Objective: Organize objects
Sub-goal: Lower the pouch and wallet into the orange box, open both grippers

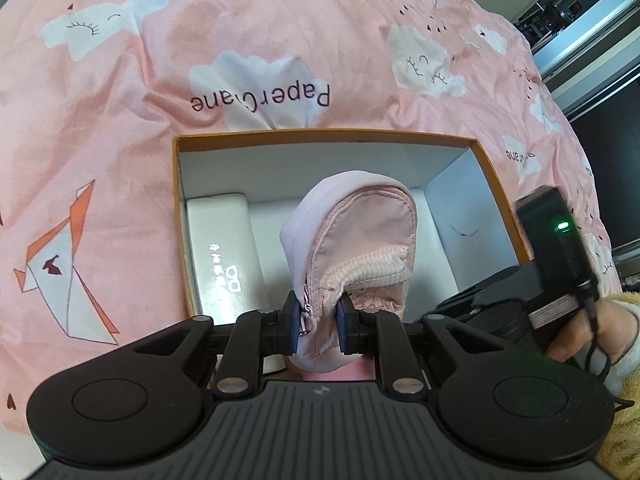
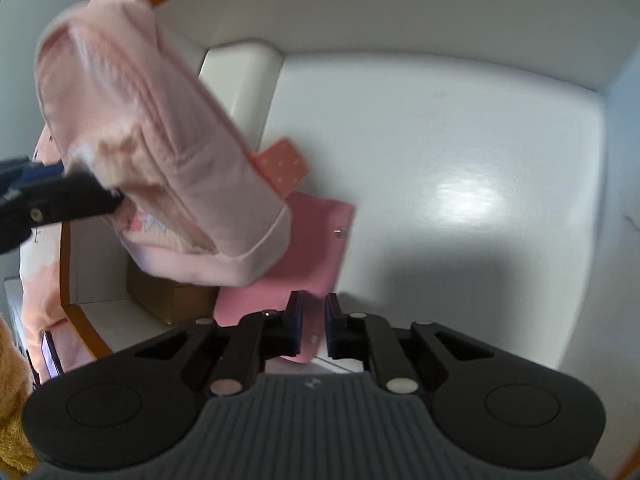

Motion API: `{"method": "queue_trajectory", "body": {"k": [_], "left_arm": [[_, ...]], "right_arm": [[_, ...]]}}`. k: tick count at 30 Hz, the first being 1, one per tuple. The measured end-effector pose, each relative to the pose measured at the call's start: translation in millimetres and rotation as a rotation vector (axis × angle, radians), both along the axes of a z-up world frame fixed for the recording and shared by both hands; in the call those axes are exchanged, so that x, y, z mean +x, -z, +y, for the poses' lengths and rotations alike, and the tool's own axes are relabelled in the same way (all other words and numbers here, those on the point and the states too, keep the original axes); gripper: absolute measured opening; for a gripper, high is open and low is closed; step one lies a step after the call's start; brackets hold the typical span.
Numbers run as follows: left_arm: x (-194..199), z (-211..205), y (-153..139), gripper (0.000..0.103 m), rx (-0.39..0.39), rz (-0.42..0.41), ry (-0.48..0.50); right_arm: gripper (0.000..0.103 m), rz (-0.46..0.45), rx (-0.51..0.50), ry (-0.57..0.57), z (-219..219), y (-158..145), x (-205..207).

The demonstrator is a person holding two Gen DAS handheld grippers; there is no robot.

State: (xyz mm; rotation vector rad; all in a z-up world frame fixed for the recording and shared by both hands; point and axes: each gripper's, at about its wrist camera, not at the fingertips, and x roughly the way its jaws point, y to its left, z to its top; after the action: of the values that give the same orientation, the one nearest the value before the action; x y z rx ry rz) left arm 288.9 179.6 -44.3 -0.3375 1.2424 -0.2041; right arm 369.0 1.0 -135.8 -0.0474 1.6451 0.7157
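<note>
Your left gripper (image 1: 318, 322) is closed on the lower edge of a soft pink cloth pouch (image 1: 352, 240), rounded on top, with a zipper along its side and a ribbed band. You hold the pouch upright above the open box (image 1: 320, 136), which has smooth white walls and an orange rim and lies on a wrinkled pink bed cover (image 1: 120, 100). Inside, at the left wall, lies a glossy white case (image 1: 224, 256) with rounded corners. Your right gripper (image 2: 312, 328) is nearly closed around the corner of a flat pink wallet (image 2: 304, 244) on the box floor.
</note>
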Motion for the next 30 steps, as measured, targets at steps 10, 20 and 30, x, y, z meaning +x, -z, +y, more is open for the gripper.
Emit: {"method": "queue_trajectory", "body": {"k": [10, 20, 30], "left_arm": [[6, -29, 25, 0.020, -0.018, 0.139, 0.075], [7, -42, 39, 0.024, 0.064, 0.218, 0.107], [6, -40, 50, 0.038, 0.135, 0.209, 0.106]], "right_arm": [[0.039, -0.316, 0.053, 0.136, -55, -84, 4], [0.046, -0.250, 0.191, 0.082, -53, -54, -5], [0.023, -0.009, 0.212, 0.180, -50, -2, -1]]}}
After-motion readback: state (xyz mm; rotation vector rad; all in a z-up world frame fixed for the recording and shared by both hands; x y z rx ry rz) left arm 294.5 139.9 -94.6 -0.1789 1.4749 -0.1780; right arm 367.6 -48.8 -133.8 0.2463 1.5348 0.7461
